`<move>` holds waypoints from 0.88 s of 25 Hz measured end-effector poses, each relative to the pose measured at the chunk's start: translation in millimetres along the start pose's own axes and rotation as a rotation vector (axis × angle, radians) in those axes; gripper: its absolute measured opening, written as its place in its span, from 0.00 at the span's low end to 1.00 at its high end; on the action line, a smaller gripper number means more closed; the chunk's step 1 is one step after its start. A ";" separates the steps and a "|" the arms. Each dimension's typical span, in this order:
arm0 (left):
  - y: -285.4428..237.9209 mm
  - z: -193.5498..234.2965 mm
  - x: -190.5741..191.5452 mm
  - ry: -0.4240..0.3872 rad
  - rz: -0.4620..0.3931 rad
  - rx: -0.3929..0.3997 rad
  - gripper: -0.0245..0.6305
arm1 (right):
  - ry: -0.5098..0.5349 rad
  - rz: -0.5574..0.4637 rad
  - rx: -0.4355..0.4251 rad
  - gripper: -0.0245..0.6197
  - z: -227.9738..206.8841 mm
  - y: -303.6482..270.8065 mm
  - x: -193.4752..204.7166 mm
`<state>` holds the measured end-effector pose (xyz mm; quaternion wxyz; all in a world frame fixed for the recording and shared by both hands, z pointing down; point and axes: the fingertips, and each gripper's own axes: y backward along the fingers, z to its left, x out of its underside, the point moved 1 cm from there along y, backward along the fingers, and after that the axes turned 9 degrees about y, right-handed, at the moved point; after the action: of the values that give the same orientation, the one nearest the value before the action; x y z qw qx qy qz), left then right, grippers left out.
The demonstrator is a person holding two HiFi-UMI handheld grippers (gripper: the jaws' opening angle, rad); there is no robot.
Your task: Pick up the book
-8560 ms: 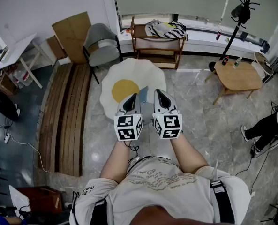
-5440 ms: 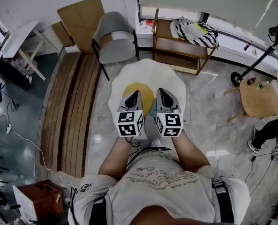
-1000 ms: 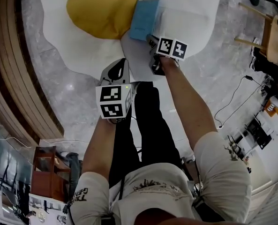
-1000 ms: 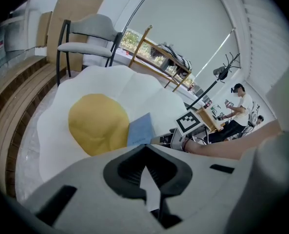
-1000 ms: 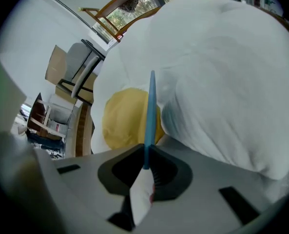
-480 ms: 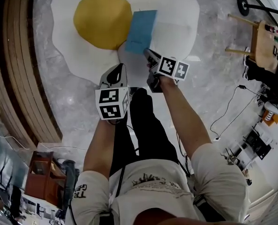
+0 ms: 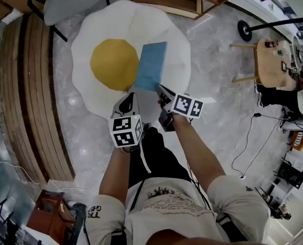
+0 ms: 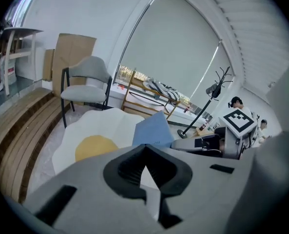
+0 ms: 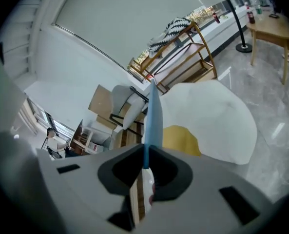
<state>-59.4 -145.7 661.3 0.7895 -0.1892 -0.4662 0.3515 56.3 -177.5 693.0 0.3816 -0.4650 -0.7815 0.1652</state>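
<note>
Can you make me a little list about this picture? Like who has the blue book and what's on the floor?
Thing held: thin blue book, up in the air, tilted
Who holds it: right gripper, jaws shut on the book's lower edge
Other gripper: left gripper, jaws together, nothing between them
Under the book: white fried-egg rug with a yellow yolk on the shiny stone floor
Nearby: grey chair behind the rug, small wooden table off to the right

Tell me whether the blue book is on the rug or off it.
Off: the right gripper clamps an edge of the blue book, holding it above the rug.
</note>
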 end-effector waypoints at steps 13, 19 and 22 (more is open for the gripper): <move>83.7 -81.8 -130.9 -0.067 -0.191 0.008 0.07 | -0.080 -0.259 -0.136 0.12 104.7 96.2 -120.6; 126.8 -119.8 -206.2 -0.140 -0.322 0.033 0.07 | -0.182 -0.385 -0.245 0.12 150.2 123.9 -176.6; 148.7 -140.8 -238.2 -0.187 -0.391 0.038 0.07 | -0.192 -0.436 -0.296 0.12 170.9 141.0 -201.8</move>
<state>-69.1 -214.5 354.9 0.7994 -0.0468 -0.5585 0.2166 68.6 -260.8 405.4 0.2602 -0.3187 -0.9114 0.0065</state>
